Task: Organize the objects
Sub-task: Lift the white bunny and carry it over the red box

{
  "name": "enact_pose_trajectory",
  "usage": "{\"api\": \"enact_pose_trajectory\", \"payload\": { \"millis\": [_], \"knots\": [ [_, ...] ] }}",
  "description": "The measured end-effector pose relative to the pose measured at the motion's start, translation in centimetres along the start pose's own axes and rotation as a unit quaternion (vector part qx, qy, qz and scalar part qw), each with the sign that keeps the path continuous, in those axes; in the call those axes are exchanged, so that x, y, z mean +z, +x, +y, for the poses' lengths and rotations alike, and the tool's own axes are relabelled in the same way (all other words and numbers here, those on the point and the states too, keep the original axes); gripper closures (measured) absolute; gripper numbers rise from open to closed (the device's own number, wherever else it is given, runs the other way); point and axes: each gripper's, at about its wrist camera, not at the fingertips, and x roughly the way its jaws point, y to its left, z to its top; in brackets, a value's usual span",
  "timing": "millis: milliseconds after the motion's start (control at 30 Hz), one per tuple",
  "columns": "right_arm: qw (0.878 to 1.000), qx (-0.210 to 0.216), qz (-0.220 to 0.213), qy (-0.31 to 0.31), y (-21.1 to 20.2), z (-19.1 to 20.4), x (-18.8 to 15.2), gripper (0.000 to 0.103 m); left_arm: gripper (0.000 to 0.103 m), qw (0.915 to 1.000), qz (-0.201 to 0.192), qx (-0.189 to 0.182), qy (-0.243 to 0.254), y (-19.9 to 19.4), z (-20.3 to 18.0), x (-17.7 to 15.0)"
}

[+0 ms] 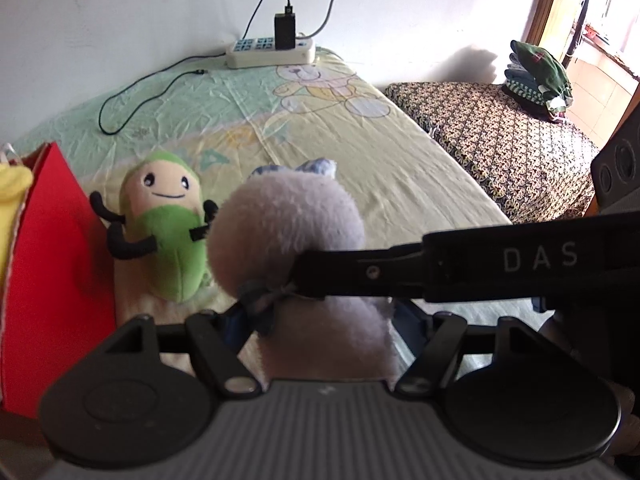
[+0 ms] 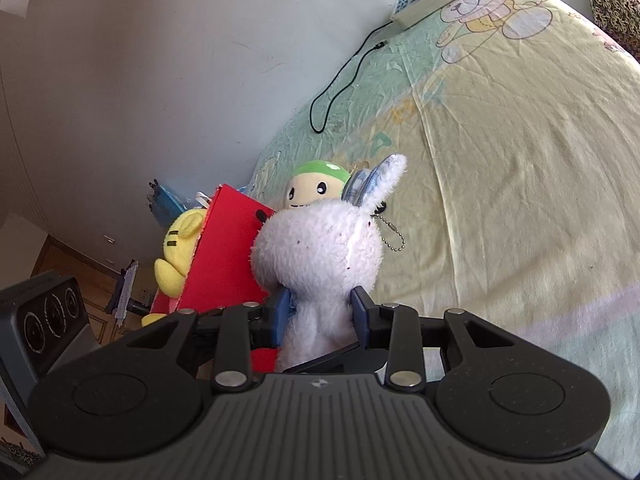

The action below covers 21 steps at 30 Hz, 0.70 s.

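The right gripper [image 2: 322,310] has its blue jaws pressed against both sides of the white plush rabbit's [image 2: 320,248] body, holding it upright above the bed [image 2: 520,160], its bead chain dangling by the ear. In the left wrist view the left gripper [image 1: 320,320] surrounds the same rabbit [image 1: 284,232]; one blue pad touches the bow at its neck, but whether these jaws truly clamp it I cannot tell. Behind lies a green plush bean [image 1: 164,224] on the sheet, beside a red box [image 1: 52,280] with a yellow plush toy [image 2: 180,248] in it.
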Motion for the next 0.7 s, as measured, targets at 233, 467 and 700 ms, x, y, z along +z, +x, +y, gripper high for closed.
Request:
{"api": "enact_pose_trajectory", "payload": {
  "millis": [233,467,700],
  "knots": [
    [0.999,0.041,-0.019,-0.02,-1.0,2.3,-0.3,0.067,0.03,0.9985,-0.046,0.029,0.013,-3.8,0.3,-0.2],
    [0.995,0.057,-0.048,-0.072,-1.2,6.6,-0.5,0.067,0.03,0.9947,-0.097,0.033,0.01,-7.8,2.5,-0.1],
    [0.989,0.069,-0.08,-0.099,0.5,11.4,-1.0,0.067,0.03,0.9899,-0.138,0.028,0.01,-12.1,7.4,-0.6]
  ]
}}
